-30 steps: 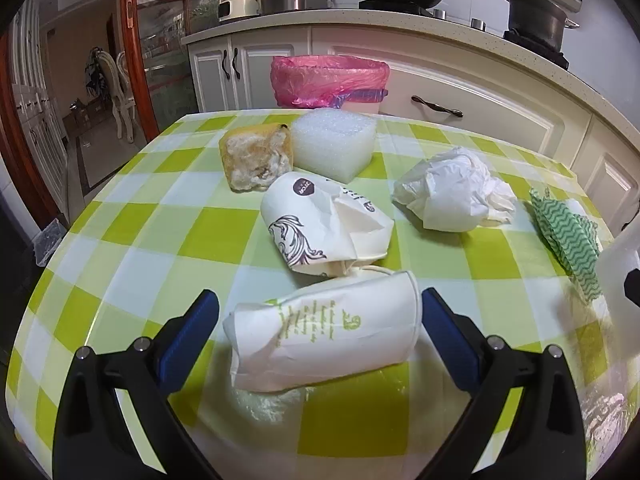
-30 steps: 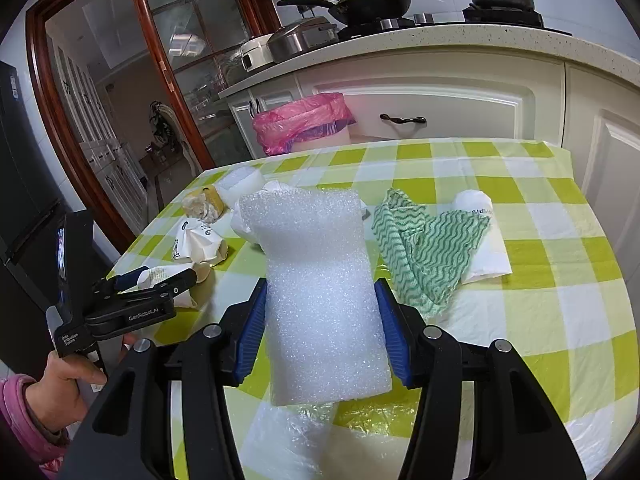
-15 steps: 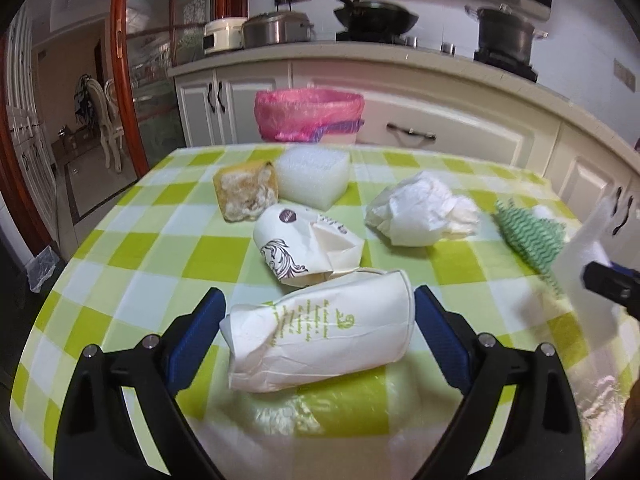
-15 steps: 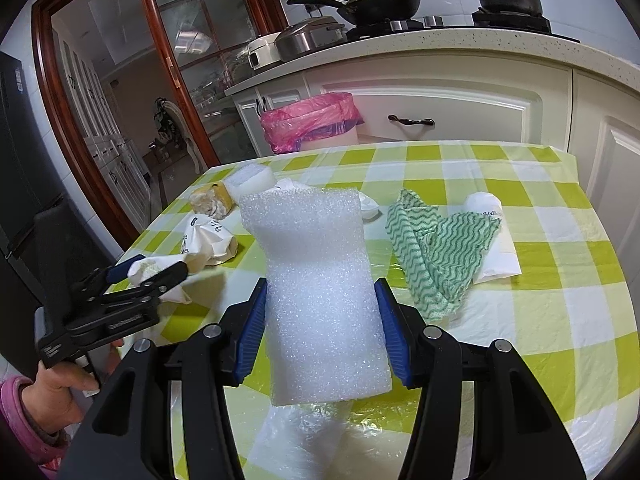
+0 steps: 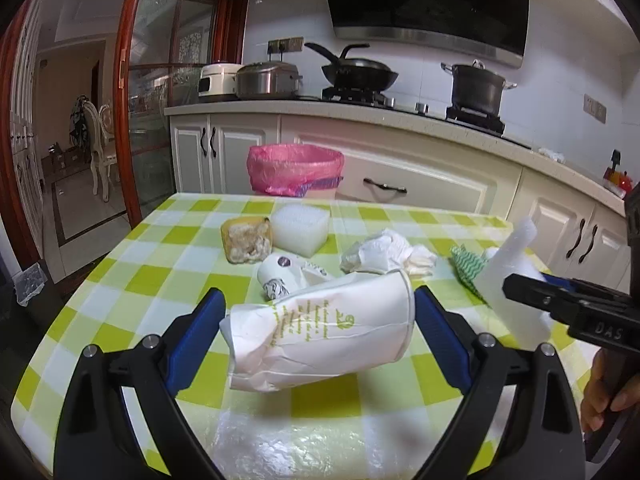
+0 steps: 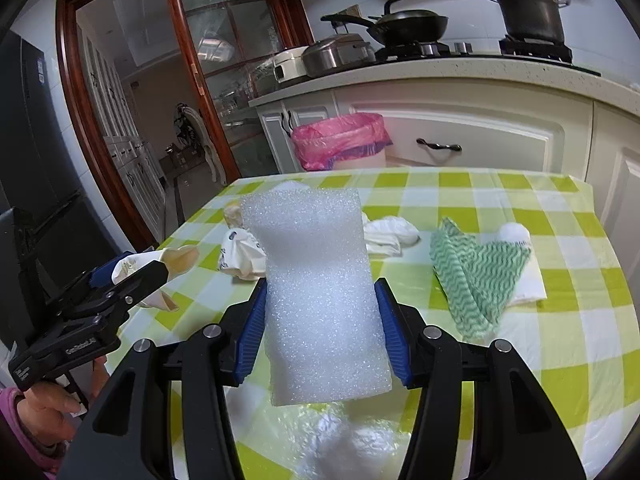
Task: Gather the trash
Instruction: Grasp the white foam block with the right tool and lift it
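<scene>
Left wrist view: the left gripper (image 5: 316, 320) is clenched on a crushed paper cup (image 5: 320, 338), lifted clear of the checked tablecloth (image 5: 120, 280).
Step in hand: judged to be carrying both loads to the pink-lined bin (image 5: 295, 168), which stands beyond the table's far edge, by the white cabinets (image 5: 420, 184).
Doing it well: keep the squeeze light, since the cup is already flattened and could slip out sideways; lift high enough to pass over the trash left on the table.
Left of table: a torn yellow sponge (image 5: 247, 239), rough and crumbly, just beside a white foam block (image 5: 301, 229).
Centre: a second crumpled paper cup (image 5: 282, 276) with dark print, and wadded white paper (image 5: 380, 252), soft and creased.
Right of table: a green zigzag cloth (image 6: 476, 272), limp, draped over a white packet (image 6: 520, 264).
Right wrist view: the right gripper (image 6: 322, 316) grips a foam sheet (image 6: 320, 292) by its long edges; it is pebbled, light, springy and stands upright.
Risk: the foam may bow or pop free if pinched harder.
</scene>
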Available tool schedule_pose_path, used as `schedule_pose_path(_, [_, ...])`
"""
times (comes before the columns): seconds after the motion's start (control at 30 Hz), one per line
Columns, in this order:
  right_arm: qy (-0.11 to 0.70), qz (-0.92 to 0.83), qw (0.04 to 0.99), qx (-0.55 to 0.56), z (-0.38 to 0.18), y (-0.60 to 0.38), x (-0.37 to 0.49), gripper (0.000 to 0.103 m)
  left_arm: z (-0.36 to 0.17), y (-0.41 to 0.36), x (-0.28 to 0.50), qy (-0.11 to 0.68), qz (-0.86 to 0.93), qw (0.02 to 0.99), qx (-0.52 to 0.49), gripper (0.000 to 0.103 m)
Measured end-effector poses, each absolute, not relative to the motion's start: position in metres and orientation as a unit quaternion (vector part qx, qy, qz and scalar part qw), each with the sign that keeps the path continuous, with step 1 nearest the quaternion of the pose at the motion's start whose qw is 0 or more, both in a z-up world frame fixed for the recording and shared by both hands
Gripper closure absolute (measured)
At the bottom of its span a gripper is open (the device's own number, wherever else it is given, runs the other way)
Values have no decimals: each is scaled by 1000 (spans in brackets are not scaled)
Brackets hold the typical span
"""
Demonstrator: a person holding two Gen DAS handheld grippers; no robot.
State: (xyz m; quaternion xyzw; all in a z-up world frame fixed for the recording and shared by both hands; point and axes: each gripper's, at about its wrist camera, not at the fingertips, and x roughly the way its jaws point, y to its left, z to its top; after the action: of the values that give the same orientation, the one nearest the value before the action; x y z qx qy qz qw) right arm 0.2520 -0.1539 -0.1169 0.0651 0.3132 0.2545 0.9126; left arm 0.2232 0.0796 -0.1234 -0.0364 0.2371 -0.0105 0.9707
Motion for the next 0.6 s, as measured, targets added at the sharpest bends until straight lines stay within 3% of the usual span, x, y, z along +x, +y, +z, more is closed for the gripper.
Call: schedule_pose_path(0.6, [265,288,919,53,-72,-120,301,52,-79,101,259,194,-22,980,-35,12])
